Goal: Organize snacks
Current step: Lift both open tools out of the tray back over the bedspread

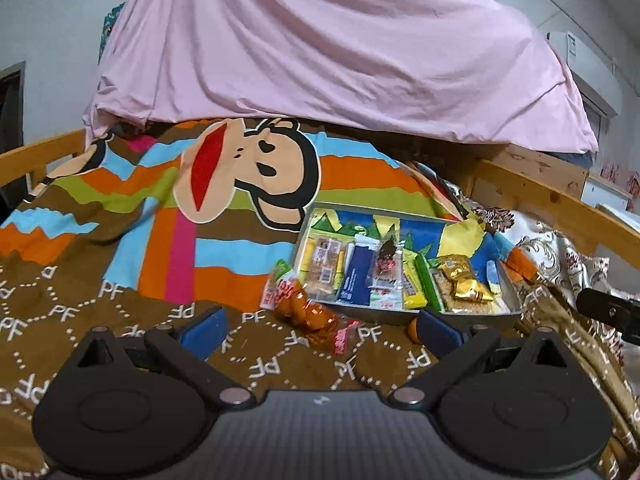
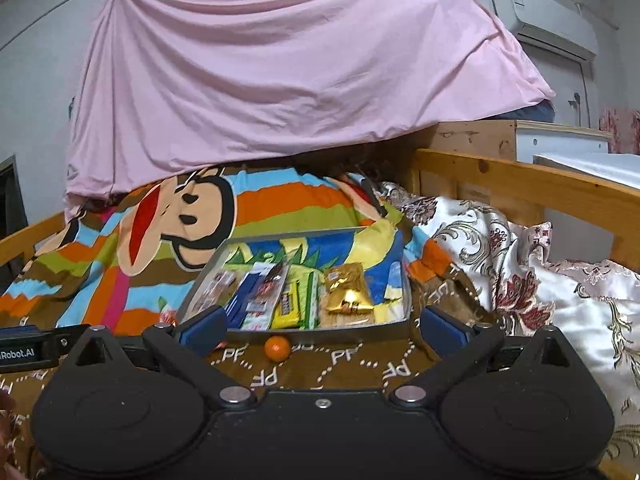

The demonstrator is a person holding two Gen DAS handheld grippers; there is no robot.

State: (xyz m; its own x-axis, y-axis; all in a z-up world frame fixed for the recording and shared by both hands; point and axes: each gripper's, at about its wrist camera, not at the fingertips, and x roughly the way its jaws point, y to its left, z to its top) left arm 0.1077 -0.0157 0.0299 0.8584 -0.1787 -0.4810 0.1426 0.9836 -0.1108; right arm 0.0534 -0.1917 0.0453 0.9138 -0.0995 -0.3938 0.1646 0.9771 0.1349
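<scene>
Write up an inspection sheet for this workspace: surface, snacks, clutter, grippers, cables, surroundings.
Surface: a bed covered by a striped cartoon-monkey blanket.
Job's things: metal tray holding a row of snack packs, including a gold-wrapped pack and a yellow pack. Outside it: an orange-and-red snack bag by the tray's left corner and a small orange ball in front of the tray.
Clutter: floral satin bedding bunched to the right.
Grippers: left gripper open, empty; right gripper open, empty.
Cables: nothing seen.
Surroundings: pink sheet draped overhead, wooden bed rail, wall air conditioner.
</scene>
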